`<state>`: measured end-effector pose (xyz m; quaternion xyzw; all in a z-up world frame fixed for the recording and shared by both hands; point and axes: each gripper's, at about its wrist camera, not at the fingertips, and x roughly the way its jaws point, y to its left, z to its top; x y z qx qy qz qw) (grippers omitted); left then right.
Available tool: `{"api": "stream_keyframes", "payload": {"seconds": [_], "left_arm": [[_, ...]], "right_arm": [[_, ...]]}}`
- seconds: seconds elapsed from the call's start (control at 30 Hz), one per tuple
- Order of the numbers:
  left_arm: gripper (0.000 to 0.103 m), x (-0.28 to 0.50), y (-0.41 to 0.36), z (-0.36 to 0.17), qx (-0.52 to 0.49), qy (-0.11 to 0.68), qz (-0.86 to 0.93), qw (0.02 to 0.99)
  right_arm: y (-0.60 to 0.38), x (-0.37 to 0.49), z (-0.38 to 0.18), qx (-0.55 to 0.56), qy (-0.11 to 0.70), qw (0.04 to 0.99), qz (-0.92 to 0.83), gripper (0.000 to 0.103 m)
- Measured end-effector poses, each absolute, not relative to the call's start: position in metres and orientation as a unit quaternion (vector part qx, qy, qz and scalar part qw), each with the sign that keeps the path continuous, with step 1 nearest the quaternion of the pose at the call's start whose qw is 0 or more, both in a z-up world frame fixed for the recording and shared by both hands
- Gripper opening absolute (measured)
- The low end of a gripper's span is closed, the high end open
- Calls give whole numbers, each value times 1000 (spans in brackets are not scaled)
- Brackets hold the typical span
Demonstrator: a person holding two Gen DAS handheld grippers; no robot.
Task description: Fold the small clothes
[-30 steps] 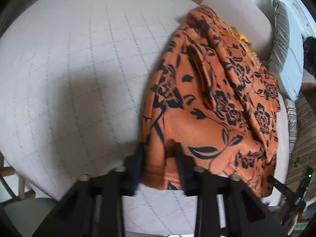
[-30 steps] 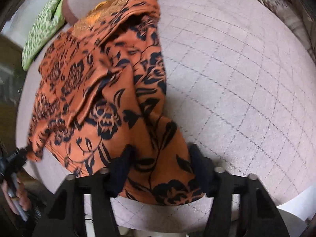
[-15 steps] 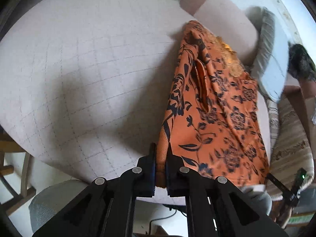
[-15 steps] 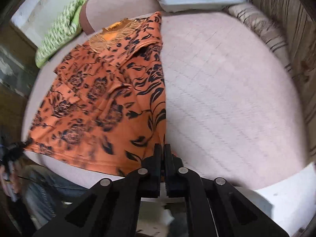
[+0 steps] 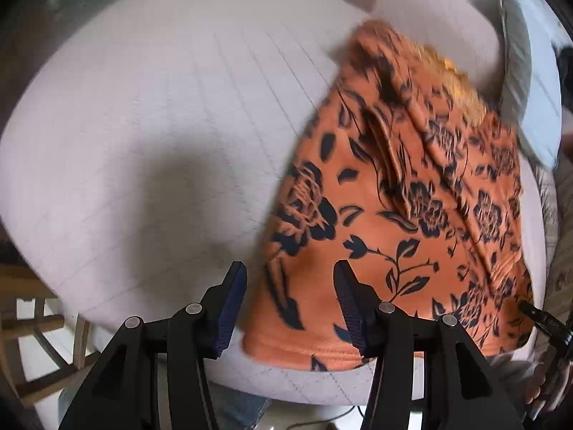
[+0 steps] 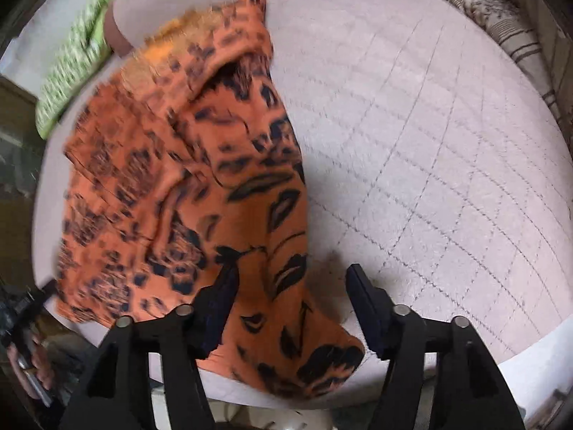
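Orange floral garment (image 5: 404, 215) spread on the quilted cushion (image 5: 161, 125). Left gripper (image 5: 290, 297) and right gripper (image 6: 290, 308) over its near hem corners, jaws opening, cloth between the pads but not pinched

Both grippers point down with their fingers spreading apart.

The left gripper (image 5: 290, 302) aims steeply downward, its jaws opening; the two black fingers (image 5: 231, 308) stand clearly apart and their ribbed pads press on nothing. The right gripper (image 6: 292, 317) points straight down, its jaws opening too, the fingers (image 6: 365, 308) parted with a free gap at the pads. At the left edge of the right wrist view, the person's left hand (image 6: 34, 365) wraps the handle of the other gripper.
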<state>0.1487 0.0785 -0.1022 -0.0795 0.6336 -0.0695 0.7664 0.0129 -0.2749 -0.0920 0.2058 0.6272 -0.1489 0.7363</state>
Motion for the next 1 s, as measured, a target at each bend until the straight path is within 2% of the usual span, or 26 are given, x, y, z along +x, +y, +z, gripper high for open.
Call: {"api": "stream_keyframes", "payload": {"seconds": [0.03,0.07,0.33,0.4,0.5,0.53,0.6,0.63,0.67,0.7,0.73,0.87,1.0], "left_arm": [[25,150,72,-113,-77,653,-77,750],[7,148,68,-121,-71,664,-82,740],[4,123,99,-77,-76,632,-93,765],[6,121,103,-83,-80,640,-91,759],[11,130,99,-111,-57,678,-67,730],[12,131,95,-116,-46,685,-64,724],[16,128,88,-109,-35,676,-78,732],[25,128,87,-104,-40,670,-87,736],[31,126,88,-97,-48,661,-95,743],[34,125,89,-91,-52,651,-97,751],[38,124,91,-84,-53,641,-98,760],[54,129,96,-52,-91,593,-101,794],[55,166,77,-31,-94,561,-124,813]], "right_arm": [[-273,12,-97,207,635,730,-145,7],[-269,8,-101,219,642,723,-130,7],[-235,-23,-39,102,621,764,-140,5],[-238,-30,-32,87,618,766,-152,5],[-251,-20,-59,78,650,740,-158,4],[-253,-14,-69,78,660,730,-161,9],[-253,-7,-76,102,658,730,-154,13],[-255,-7,-73,119,649,737,-149,27],[-257,-7,-67,134,638,744,-147,37],[-261,-7,-58,147,618,759,-146,58],[-263,-6,-50,150,599,772,-149,67],[-268,12,-20,136,544,815,-146,66],[-278,53,-1,172,500,845,-86,71]]}}
